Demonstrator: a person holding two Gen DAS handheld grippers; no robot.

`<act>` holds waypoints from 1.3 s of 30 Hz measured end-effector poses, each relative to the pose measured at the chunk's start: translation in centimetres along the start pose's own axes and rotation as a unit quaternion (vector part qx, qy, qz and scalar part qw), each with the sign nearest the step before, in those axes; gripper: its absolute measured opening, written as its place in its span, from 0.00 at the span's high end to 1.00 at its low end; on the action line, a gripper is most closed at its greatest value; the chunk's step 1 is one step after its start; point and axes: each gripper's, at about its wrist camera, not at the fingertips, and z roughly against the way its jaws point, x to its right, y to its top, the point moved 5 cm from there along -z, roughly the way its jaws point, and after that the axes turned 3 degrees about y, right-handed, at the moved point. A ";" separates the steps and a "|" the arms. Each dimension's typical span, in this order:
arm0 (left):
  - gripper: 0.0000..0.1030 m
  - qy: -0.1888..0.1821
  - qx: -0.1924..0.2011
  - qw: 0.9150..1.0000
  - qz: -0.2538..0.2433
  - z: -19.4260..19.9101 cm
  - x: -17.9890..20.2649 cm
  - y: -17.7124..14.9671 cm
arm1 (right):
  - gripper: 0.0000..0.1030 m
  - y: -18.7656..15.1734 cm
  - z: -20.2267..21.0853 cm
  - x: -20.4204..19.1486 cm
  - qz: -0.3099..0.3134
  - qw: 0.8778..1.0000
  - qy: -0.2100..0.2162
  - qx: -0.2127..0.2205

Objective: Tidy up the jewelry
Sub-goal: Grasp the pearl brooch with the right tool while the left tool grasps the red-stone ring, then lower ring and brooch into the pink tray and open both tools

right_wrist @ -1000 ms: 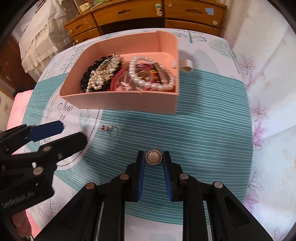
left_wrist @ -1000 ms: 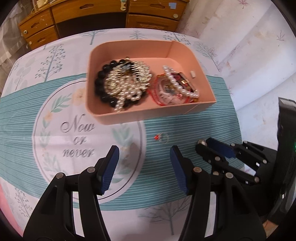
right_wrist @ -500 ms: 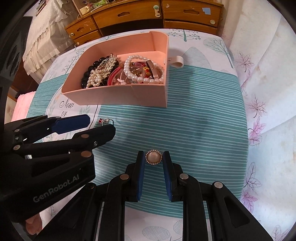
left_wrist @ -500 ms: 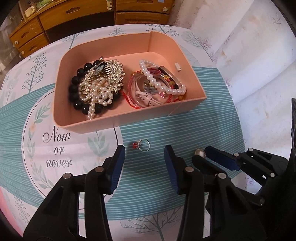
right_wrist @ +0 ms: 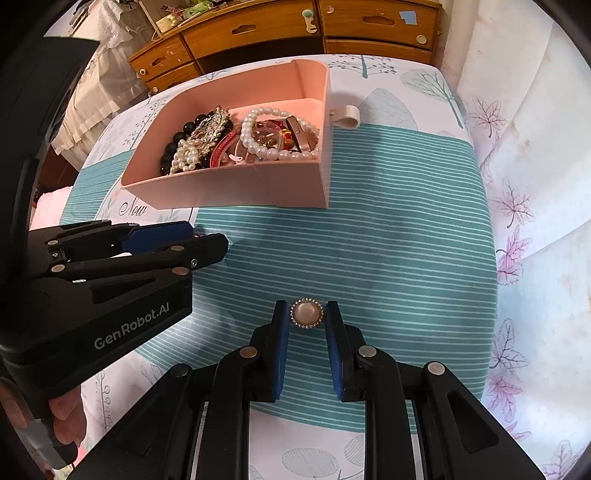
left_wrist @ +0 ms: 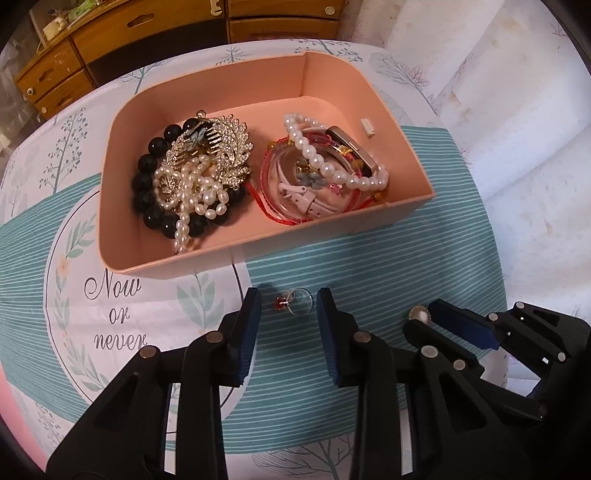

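Note:
A pink box (left_wrist: 236,254) on the tablecloth holds black beads, pearl strings, a gold brooch and bracelets; it also shows in the right wrist view (right_wrist: 229,188). A thin ring with a red stone (left_wrist: 293,301) lies on the cloth, between the tips of my open left gripper (left_wrist: 288,306). My right gripper (right_wrist: 306,314) is shut on a round pearl brooch (right_wrist: 306,312), held just above the cloth; the brooch also shows in the left wrist view (left_wrist: 418,315).
The table carries a teal striped cloth (right_wrist: 388,236) with a "Now or never" print (left_wrist: 110,310). A small pink loop (right_wrist: 347,118) lies beside the box's right wall. Wooden drawers (right_wrist: 295,26) stand behind the table.
My left gripper has moved forward and its tips now straddle the red-stone ring, jaws somewhat narrower. My right gripper keeps holding the pearl brooch with little movement.

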 end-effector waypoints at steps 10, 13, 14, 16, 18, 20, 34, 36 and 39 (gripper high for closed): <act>0.92 0.011 0.005 1.000 0.002 0.1 -0.2 -0.2 | 0.81 0.0 -0.1 -0.5 0.002 1.000 0.000 0.002; 0.93 0.009 0.010 1.000 0.006 0.5 -0.5 -0.5 | 0.81 0.1 -0.1 -0.6 0.002 1.000 0.000 0.003; 0.94 0.009 0.011 1.000 0.007 0.7 -0.7 -0.6 | 0.81 0.1 -0.1 -0.7 0.002 1.000 -0.001 0.003; 0.94 0.007 0.015 1.000 0.010 1.1 -0.8 -0.8 | 0.81 0.1 -0.2 -0.7 0.003 1.000 -0.001 0.003; 0.94 0.004 0.021 1.000 0.009 1.5 -0.8 -0.8 | 0.81 0.2 -0.3 -0.9 0.003 1.000 -0.001 0.002; 0.94 0.004 0.026 1.000 0.008 2.1 -0.9 -0.9 | 0.81 0.2 -0.3 -0.9 0.003 1.000 0.000 0.002; 0.94 -0.003 0.069 0.998 0.007 8.3 -1.4 0.5 | 0.81 1.8 3.8 -2.6 0.017 0.999 0.012 0.039; 0.94 -0.004 0.082 0.997 0.011 9.5 -1.7 1.1 | 0.81 2.6 4.9 -3.0 0.019 0.998 0.014 0.053; 0.94 -0.010 0.096 0.995 0.022 11.1 -2.6 1.9 | 0.81 4.0 6.5 -3.3 0.015 0.997 0.020 0.077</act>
